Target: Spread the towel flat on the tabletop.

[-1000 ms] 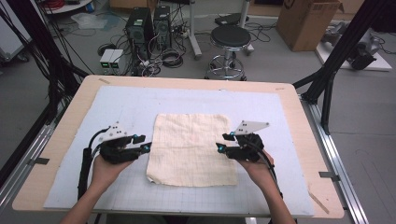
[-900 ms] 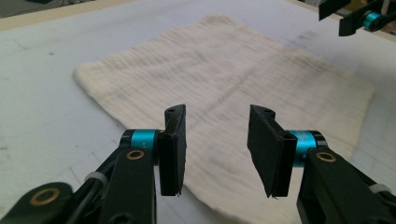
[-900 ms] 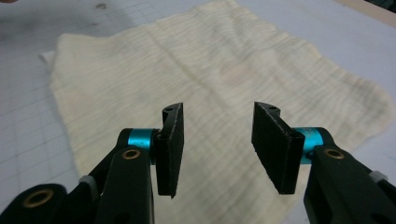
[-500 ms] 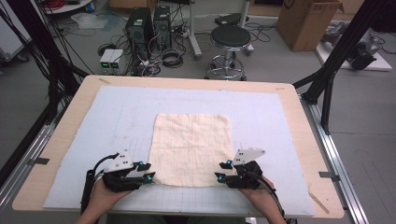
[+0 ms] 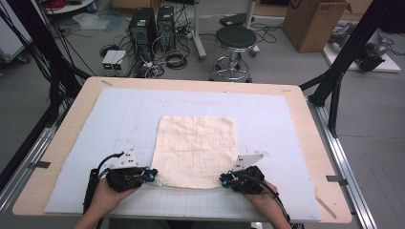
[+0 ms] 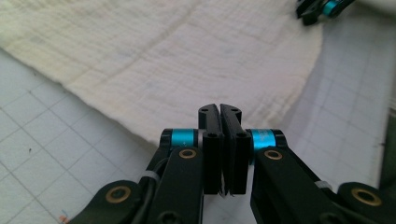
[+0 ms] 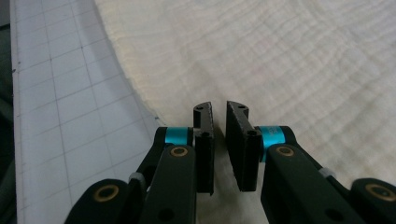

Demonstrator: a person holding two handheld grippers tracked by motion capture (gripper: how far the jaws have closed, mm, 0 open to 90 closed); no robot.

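Jaws of the left gripper were pressed flat together with no gap, pinching the cloth at its 7 o'clock corner. Jaws of the right gripper had just been closing and stood a thin slit apart over the 5 o'clock corner. Cloth lay in and under that slit, but no firm pinch was visible there.

The cloth lay spread flat near the middle of the tabletop, on a pale gridded mat, with its near edge toward 6 o'clock by the person's hands.

Handling, judged: very light, soft and limp. It would sag and fold as soon as it was lifted. It did not look fragile or slippery, since the crinkled weave should give the pads some bite. The two near corners looked like the best hold, taken right at the hem, one per gripper. A thin single layer could slip out of a loose pinch, so the right side needed full closure.

Looks: cream or off-white, roughly rectangular, gauzy crinkled weave with faint lines. The edges were slightly wavy and the near edge bowed a little between the grippers. No clear stains.
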